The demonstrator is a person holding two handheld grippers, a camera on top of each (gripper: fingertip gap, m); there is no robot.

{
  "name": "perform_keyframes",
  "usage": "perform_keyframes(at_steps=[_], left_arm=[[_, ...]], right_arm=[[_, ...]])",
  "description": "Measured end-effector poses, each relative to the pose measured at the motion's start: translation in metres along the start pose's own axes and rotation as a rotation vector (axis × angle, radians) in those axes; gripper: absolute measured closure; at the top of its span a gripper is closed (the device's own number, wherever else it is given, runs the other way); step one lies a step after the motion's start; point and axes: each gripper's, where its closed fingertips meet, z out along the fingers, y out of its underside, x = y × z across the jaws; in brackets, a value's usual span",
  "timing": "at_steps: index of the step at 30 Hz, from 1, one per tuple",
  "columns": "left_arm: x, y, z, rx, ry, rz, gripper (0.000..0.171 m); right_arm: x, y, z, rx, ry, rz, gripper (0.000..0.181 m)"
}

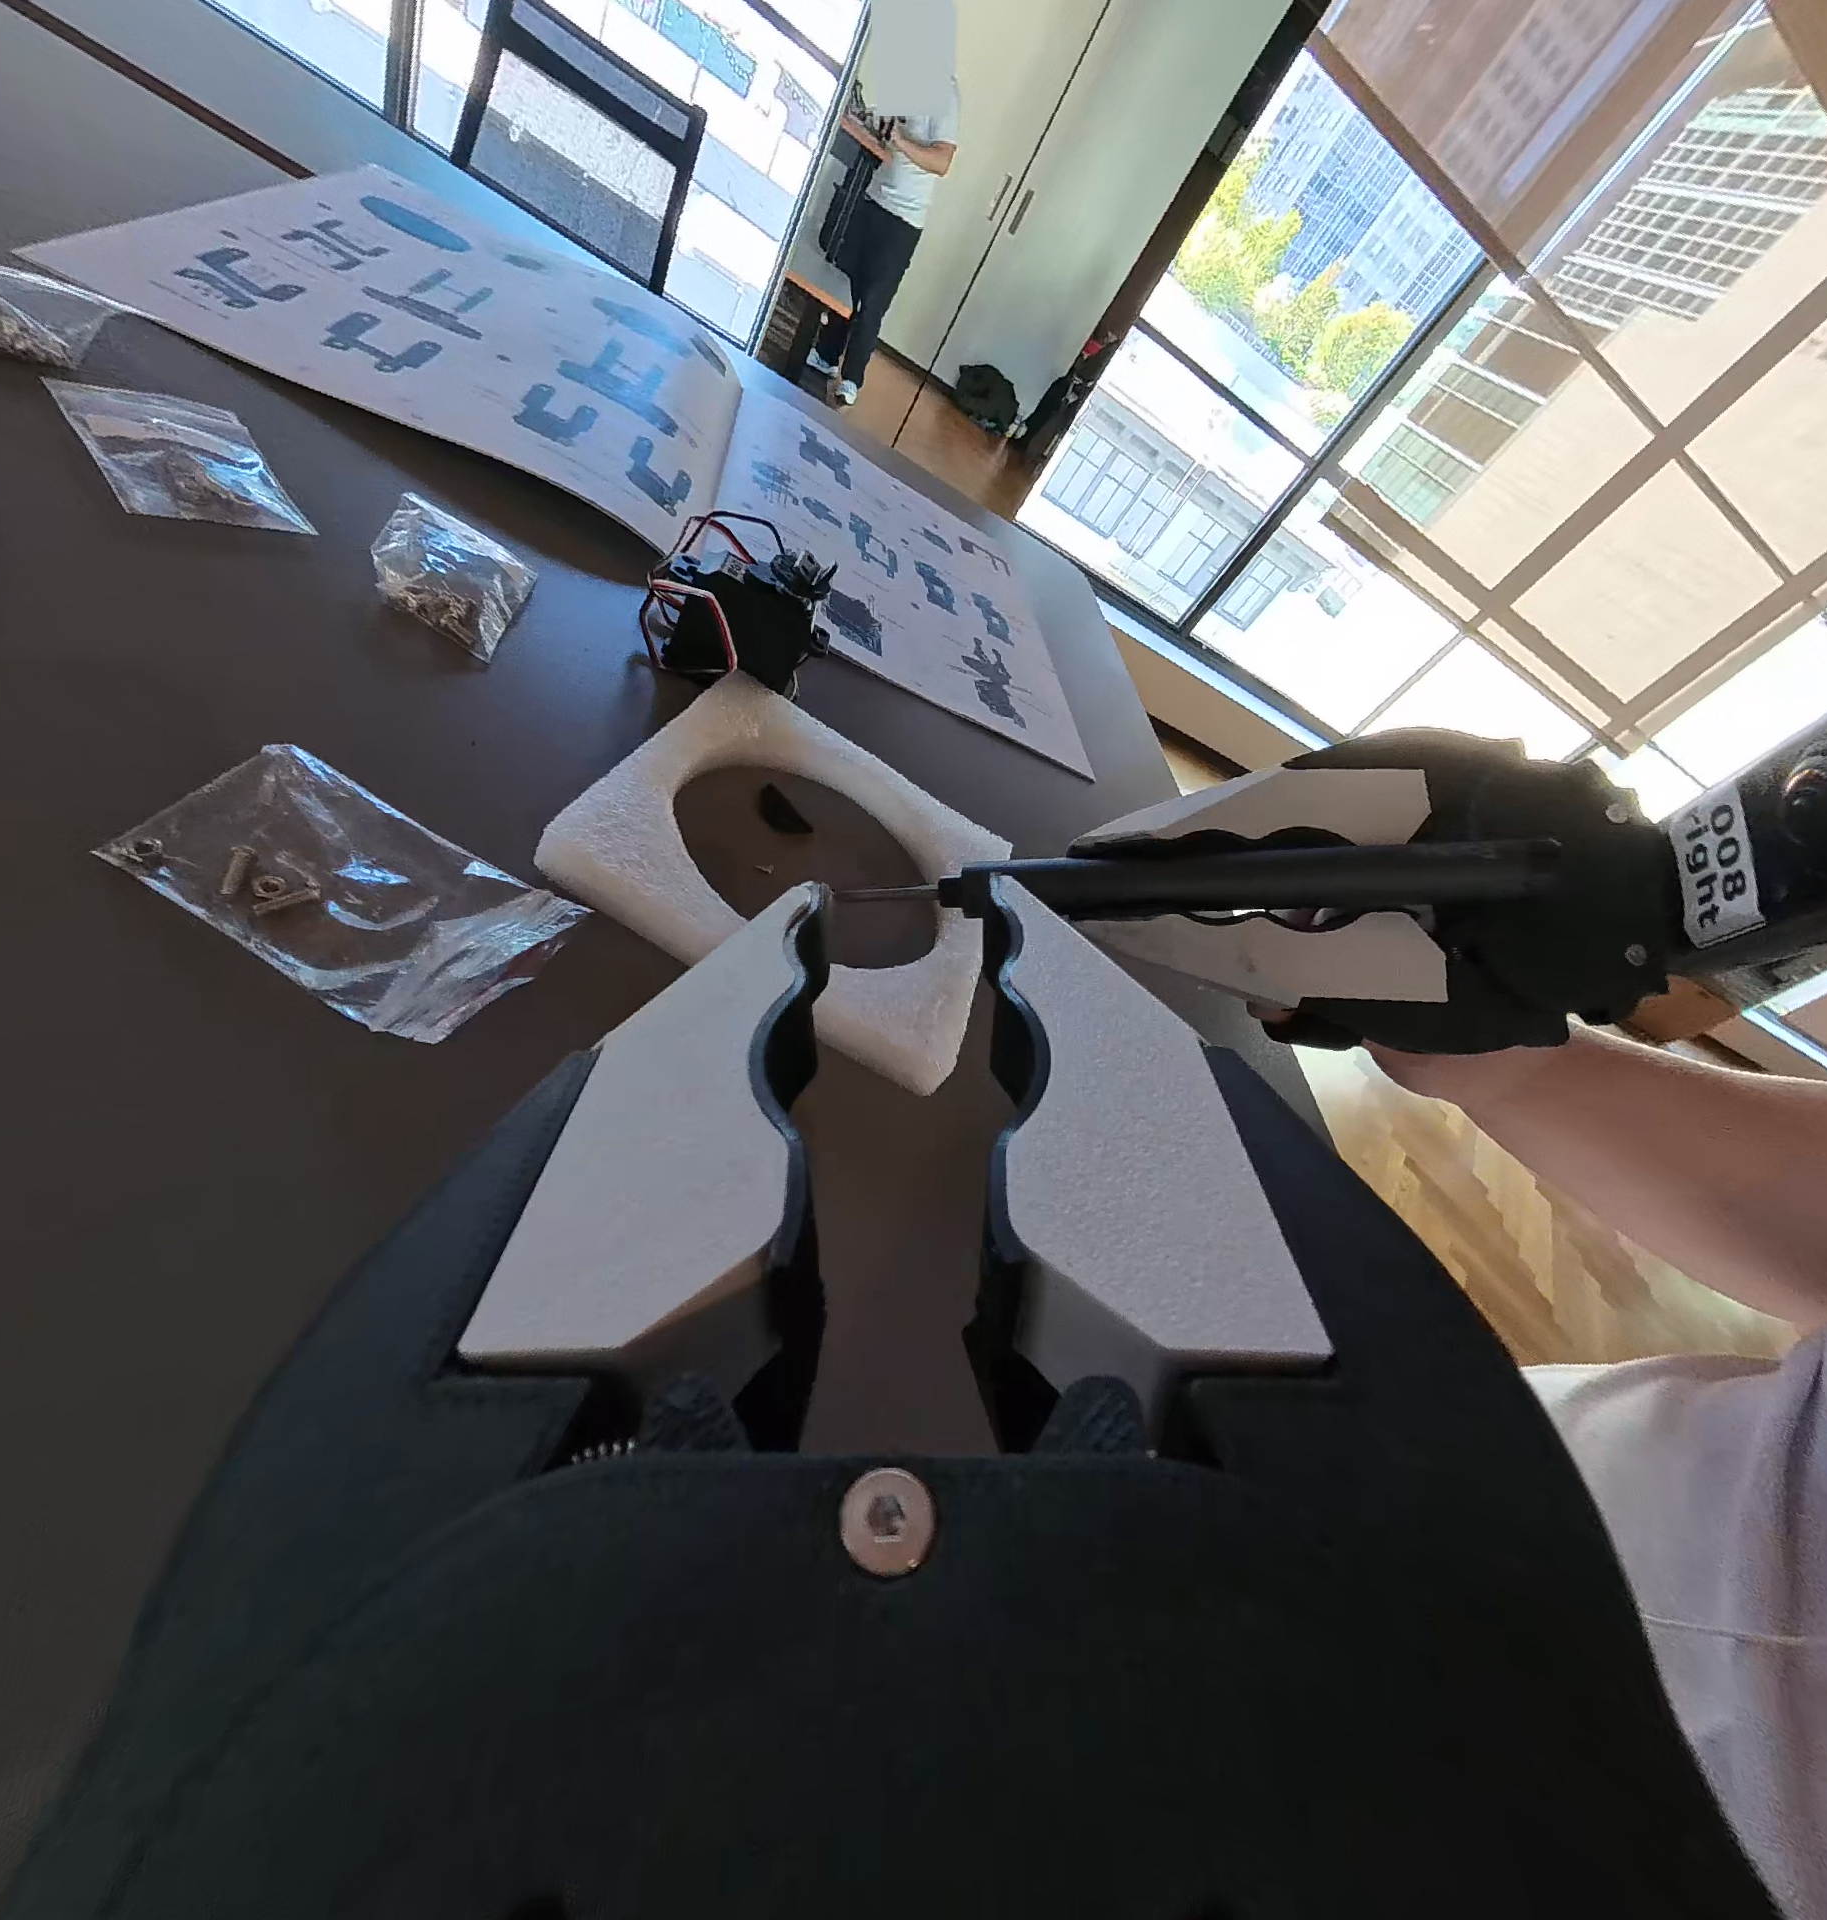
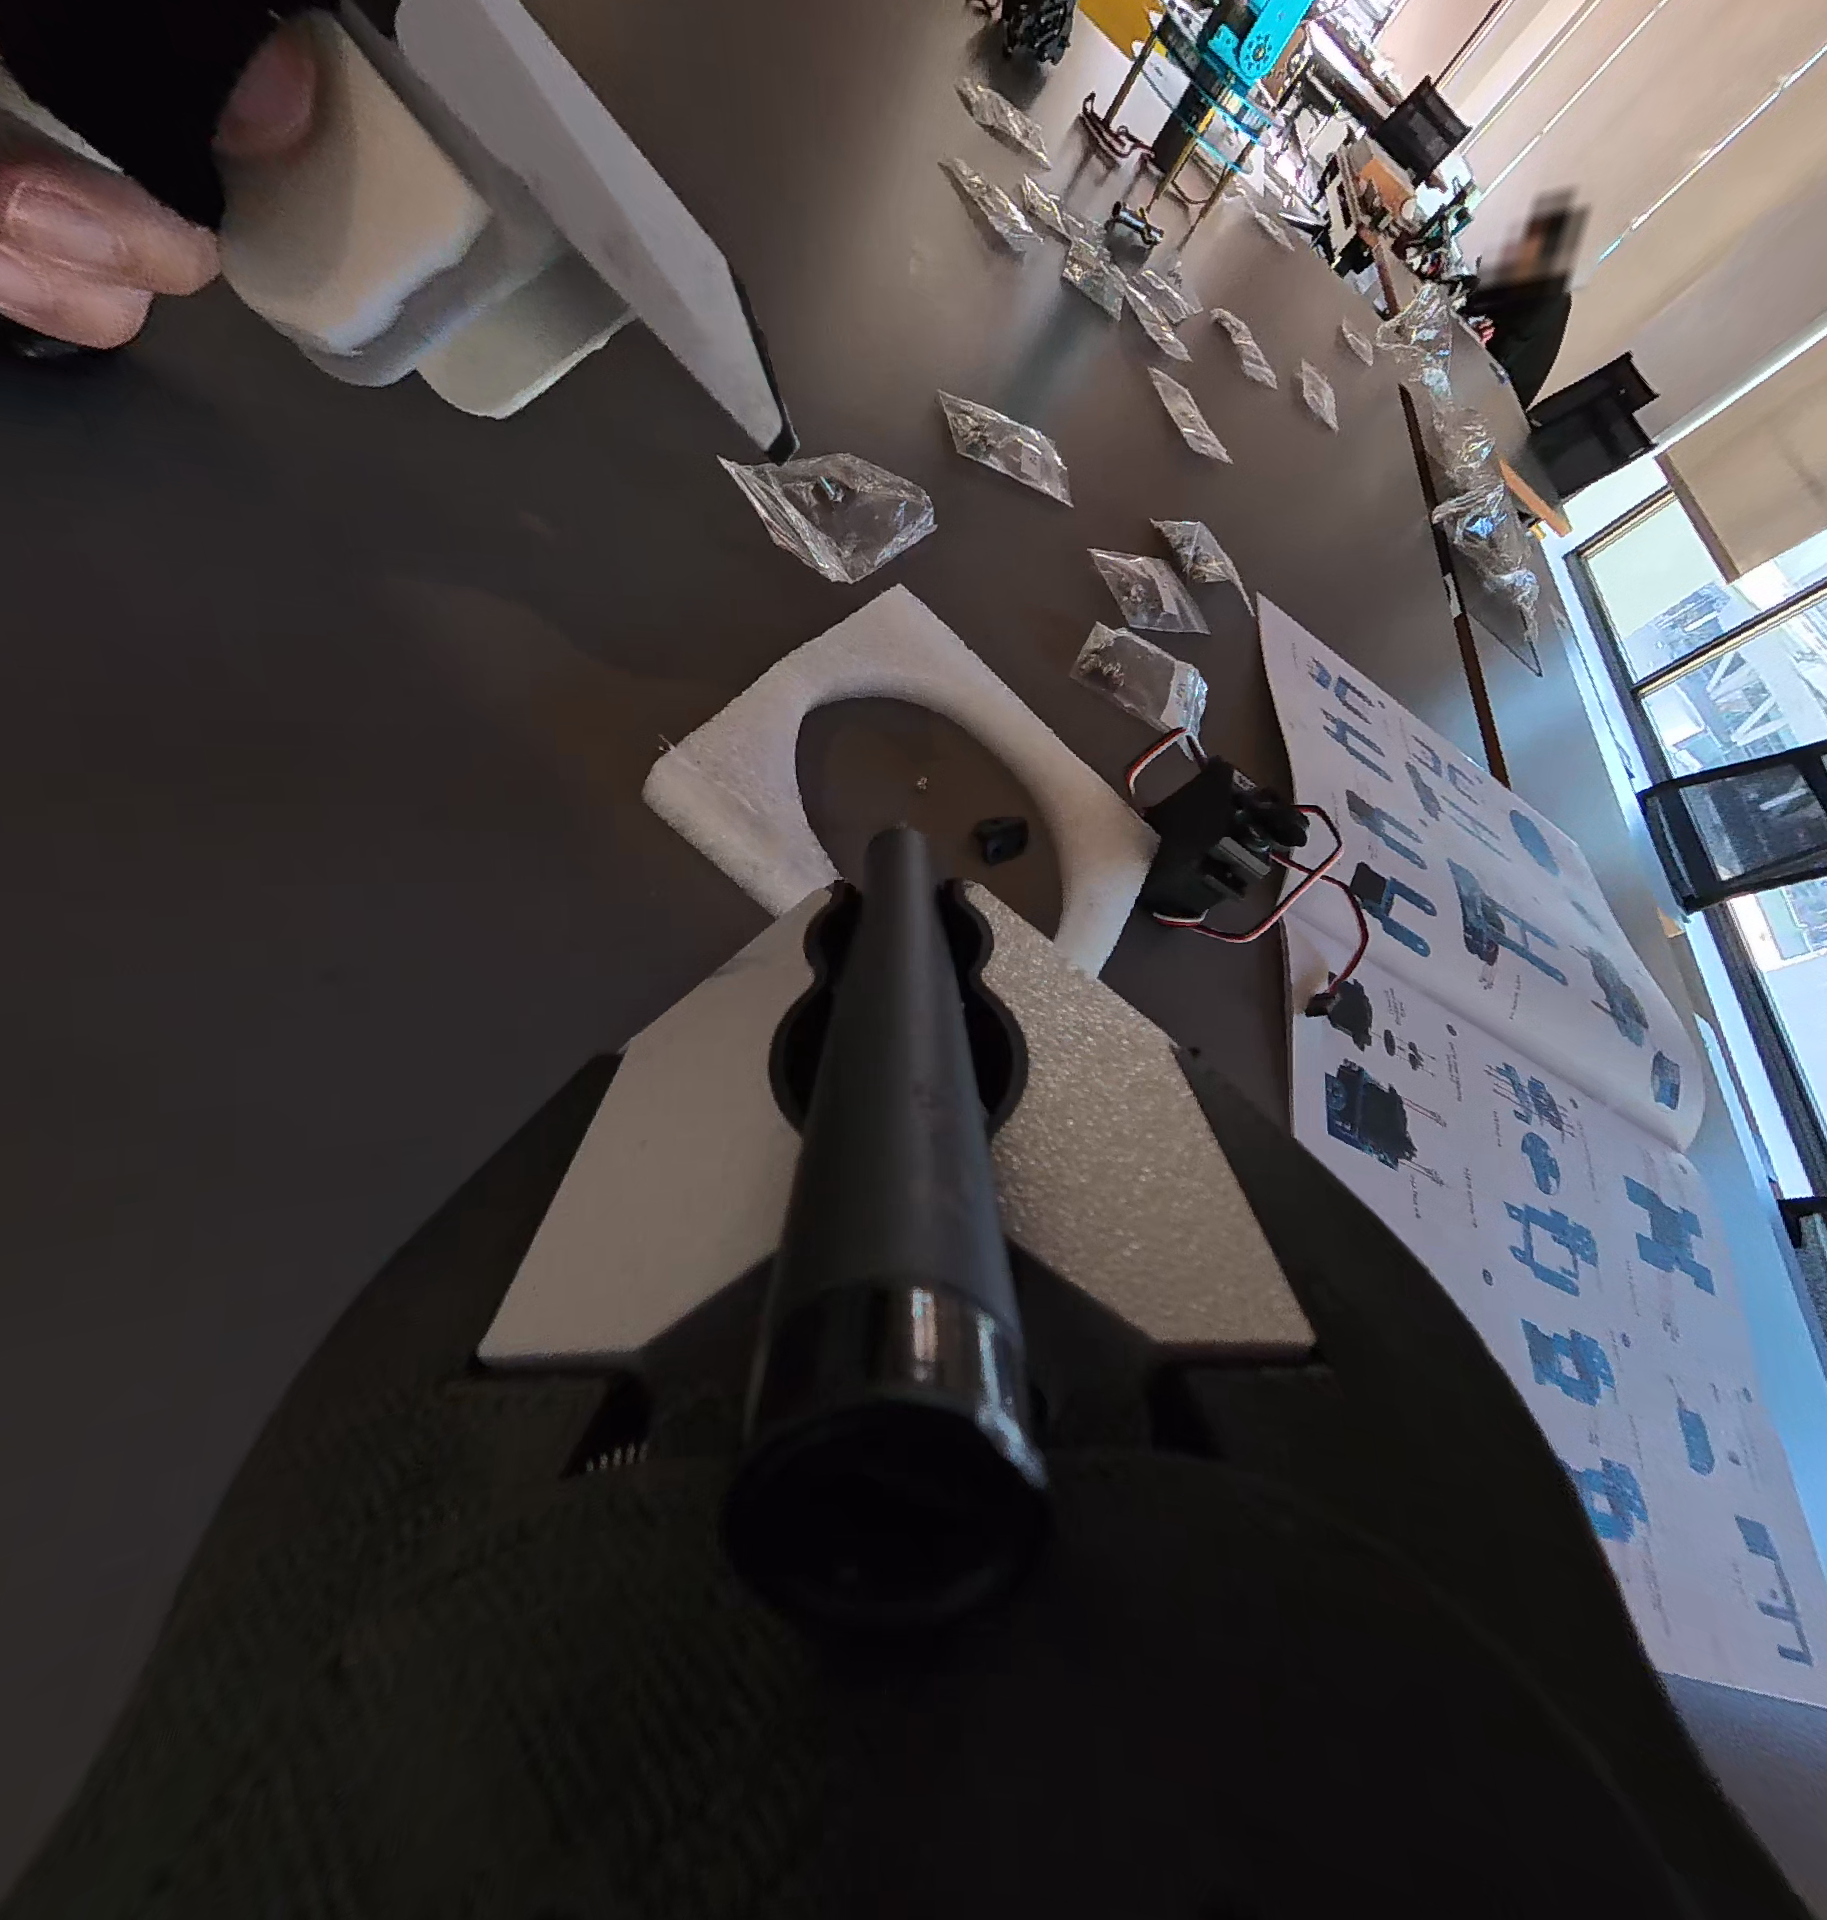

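My right gripper [image 2: 898, 899] is shut on a black screwdriver [image 2: 888, 1091] that runs along its fingers. It also shows in the left wrist view [image 1: 1080, 883], where the screwdriver [image 1: 1252, 881] reaches in from the right. The thin bit points at the tip of my left gripper's left finger [image 1: 810, 904]. My left gripper [image 1: 901, 902] is open and empty, above the near edge of a white foam block [image 1: 628, 842] with a round hole. A small black part [image 1: 784, 812] and a tiny screw [image 1: 763, 864] lie in the hole. My left gripper [image 2: 576, 208] shows at the upper left of the right wrist view.
A black servo with wires [image 1: 737, 613] lies beyond the foam, on the edge of an open instruction booklet [image 1: 421, 332]. Clear bags of screws [image 1: 337, 894] lie to the left on the dark table [image 1: 161, 1091]. A chair [image 1: 587, 135] and a standing person [image 1: 888, 208] are at the back. There is about 9 cm between the tips of the two grippers. The left tips stand about 7 cm off the white foam block [image 1: 628, 842]. Seen from the right wrist view [image 2: 905, 632] as well.
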Motion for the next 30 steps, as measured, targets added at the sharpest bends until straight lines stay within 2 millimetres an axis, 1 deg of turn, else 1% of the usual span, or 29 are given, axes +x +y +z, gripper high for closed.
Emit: perform_keyframes(at_steps=[4, 7, 10, 12, 14, 17, 18, 21, 25, 28, 30], left_arm=[[0.0, -0.001, 0.002, -0.001, 0.012, -0.006, 0.145], [-0.001, -0.001, 0.002, -0.013, 0.01, 0.025, 0.145], [-0.003, -0.005, -0.001, -0.009, 0.02, 0.068, 0.145], [0.002, -0.006, -0.003, -0.009, 0.075, 0.089, 0.146], [0.008, -0.004, 0.001, -0.036, 0.111, 0.128, 0.147], [0.02, 0.002, 0.018, -0.11, 0.112, 0.252, 0.149], [0.025, 0.002, 0.026, -0.131, 0.096, 0.3, 0.152], [0.038, -0.008, 0.049, -0.143, 0.014, 0.429, 0.159], [0.06, -0.028, 0.077, -0.136, -0.086, 0.511, 0.152], [0.082, -0.037, 0.096, -0.126, -0.143, 0.568, 0.155], [0.095, -0.04, 0.11, -0.128, -0.182, 0.59, 0.158]], right_arm=[[0.0, 0.001, 0.001, -0.009, 0.004, -0.009, 0.165], [0.001, -0.003, -0.004, 0.011, -0.012, 0.028, 0.165], [0.01, -0.01, -0.015, 0.048, -0.032, 0.12, 0.165], [0.019, -0.013, -0.023, 0.079, -0.05, 0.205, 0.165], [0.028, -0.015, -0.032, 0.119, -0.086, 0.311, 0.166], [0.047, -0.016, -0.043, 0.18, -0.163, 0.468, 0.166], [0.053, -0.016, -0.046, 0.192, -0.201, 0.507, 0.166], [0.074, -0.018, -0.054, 0.245, -0.329, 0.591, 0.166], [0.1, -0.019, -0.071, 0.31, -0.51, 0.636, 0.165], [0.12, -0.015, -0.088, 0.344, -0.612, 0.623, 0.165], [0.132, -0.009, -0.099, 0.344, -0.668, 0.607, 0.165]])
